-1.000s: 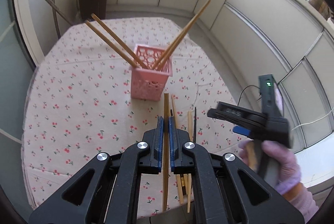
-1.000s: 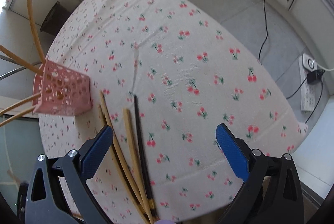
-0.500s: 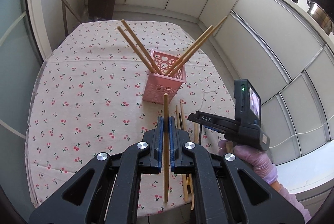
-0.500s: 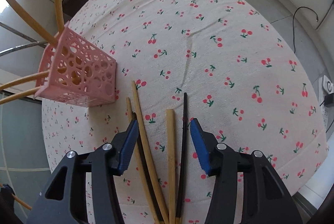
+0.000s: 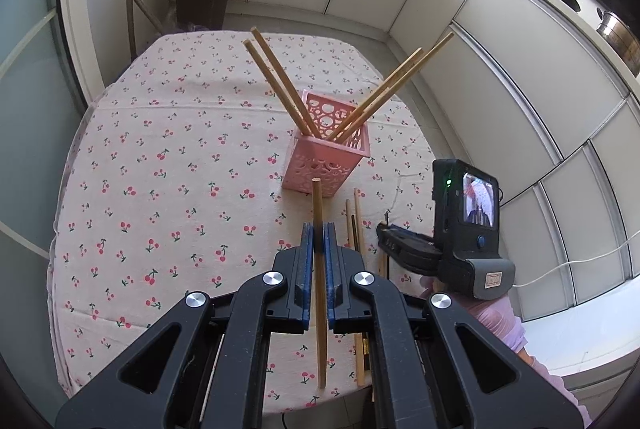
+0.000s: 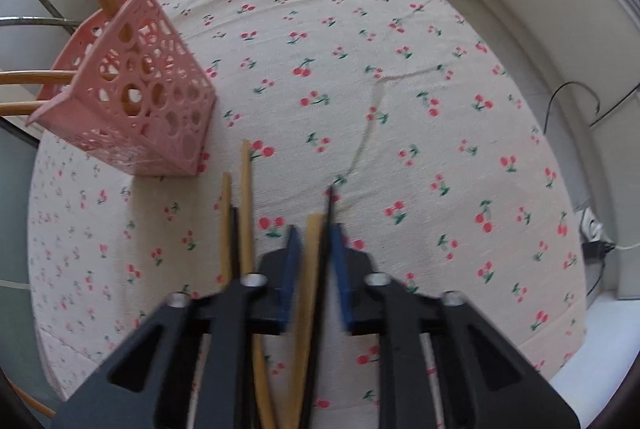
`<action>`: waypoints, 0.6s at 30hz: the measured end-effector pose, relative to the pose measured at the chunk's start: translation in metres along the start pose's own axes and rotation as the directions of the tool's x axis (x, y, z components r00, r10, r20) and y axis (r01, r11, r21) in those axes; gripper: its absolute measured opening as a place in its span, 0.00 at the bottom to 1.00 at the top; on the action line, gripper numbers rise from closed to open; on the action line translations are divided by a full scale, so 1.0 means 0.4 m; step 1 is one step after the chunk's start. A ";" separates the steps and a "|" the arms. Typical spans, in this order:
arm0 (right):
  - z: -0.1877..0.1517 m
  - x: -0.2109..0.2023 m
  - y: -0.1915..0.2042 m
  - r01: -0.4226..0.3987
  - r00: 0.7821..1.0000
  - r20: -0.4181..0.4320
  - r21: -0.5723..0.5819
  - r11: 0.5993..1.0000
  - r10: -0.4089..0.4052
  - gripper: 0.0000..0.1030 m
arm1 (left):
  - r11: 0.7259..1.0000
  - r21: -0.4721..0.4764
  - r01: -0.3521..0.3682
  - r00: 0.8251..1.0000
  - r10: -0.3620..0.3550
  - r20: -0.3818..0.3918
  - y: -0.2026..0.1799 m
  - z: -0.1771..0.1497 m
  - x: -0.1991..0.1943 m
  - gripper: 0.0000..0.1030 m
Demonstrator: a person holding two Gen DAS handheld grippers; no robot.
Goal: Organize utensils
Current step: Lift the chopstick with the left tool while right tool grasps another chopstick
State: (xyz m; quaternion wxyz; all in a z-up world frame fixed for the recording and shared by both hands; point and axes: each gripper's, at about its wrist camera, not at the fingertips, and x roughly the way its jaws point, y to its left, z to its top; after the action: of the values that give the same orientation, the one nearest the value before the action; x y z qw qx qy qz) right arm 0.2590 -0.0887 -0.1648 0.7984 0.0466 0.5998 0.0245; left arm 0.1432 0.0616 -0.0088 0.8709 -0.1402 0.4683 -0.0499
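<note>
Left tool (image 5: 316, 249) clamped on wooden chopstick (image 5: 319, 289); right tool (image 6: 316, 249) closing around wooden and black chopsticks (image 6: 310, 269) beside pink holder (image 6: 132, 109)

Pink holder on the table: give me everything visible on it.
The pink holder is a square, open-topped plastic-looking basket, its walls pierced with round holes of mixed sizes. It stands upright on the cherry-print tablecloth, near the table's right side in the left wrist view. Four wooden chopsticks stand in it, two leaning left and two right, resting against the rim. More chopsticks lie on the cloth just in front of it, apart from it. Neither tongs touch it.
</note>
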 end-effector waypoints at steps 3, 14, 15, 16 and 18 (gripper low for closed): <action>0.004 -0.002 -0.015 -0.024 1.000 0.009 0.016 1.000 0.024 0.12 | 1.000 -0.002 -0.007 1.000 0.007 -0.006 0.003 -0.001 0.006 0.05; 0.022 -0.036 -0.138 -0.077 0.997 0.015 0.126 0.989 0.076 0.34 | 1.000 -0.010 0.006 1.000 -0.007 -0.007 0.005 -0.001 0.000 0.06; 0.023 -0.040 -0.154 -0.082 0.997 0.016 0.144 0.986 0.081 0.35 | 1.000 -0.010 0.007 1.000 -0.007 -0.008 0.005 -0.001 0.001 0.06; 0.021 -0.044 -0.159 -0.096 0.995 0.019 0.156 0.983 0.094 0.35 | 1.000 -0.010 0.006 1.000 -0.006 -0.009 0.004 -0.001 0.002 0.06; 0.021 -0.051 -0.162 -0.151 0.989 0.026 0.156 0.976 0.148 0.35 | 1.000 -0.010 0.004 1.000 -0.004 -0.010 0.004 -0.001 0.005 0.06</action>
State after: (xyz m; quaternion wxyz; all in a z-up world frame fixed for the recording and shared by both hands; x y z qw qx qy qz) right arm 0.2604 -0.1554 -0.1496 0.7925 0.1547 0.5888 0.0366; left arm 0.1440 0.0627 -0.0110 0.8677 -0.1451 0.4728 -0.0500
